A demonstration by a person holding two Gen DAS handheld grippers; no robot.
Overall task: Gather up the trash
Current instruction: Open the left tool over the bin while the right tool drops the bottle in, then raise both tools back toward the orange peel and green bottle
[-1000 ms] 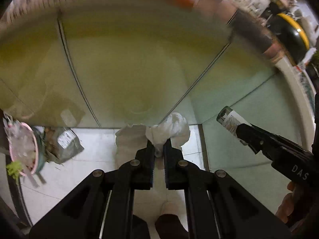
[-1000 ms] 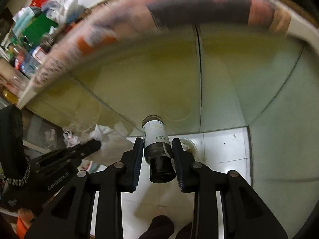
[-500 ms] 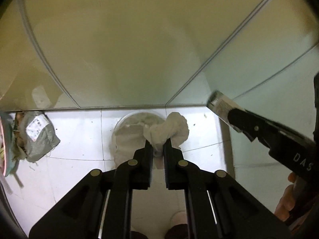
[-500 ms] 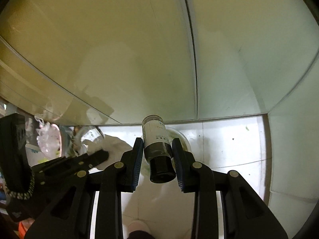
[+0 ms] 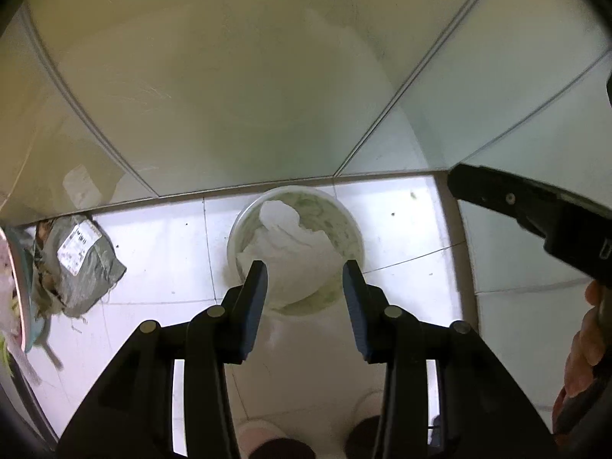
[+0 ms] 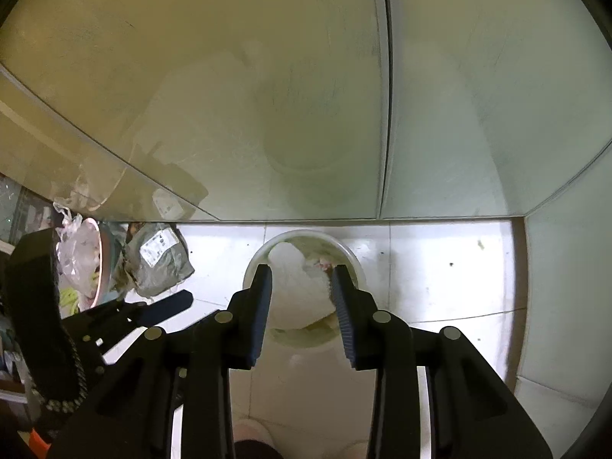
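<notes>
Glossy pale cabinet panels (image 5: 237, 107) curve above smooth white floor tiles (image 5: 160, 252). On the tiles stands a round, stained white bucket (image 5: 350, 229) holding crumpled white paper (image 5: 290, 252); a wrinkled grey labelled bag (image 5: 76, 264) lies well left. The left gripper (image 5: 304, 273) and right gripper (image 6: 301, 277), matte black with ribbed blue pads, hang above the bucket, jaws opening, nothing between them.
</notes>
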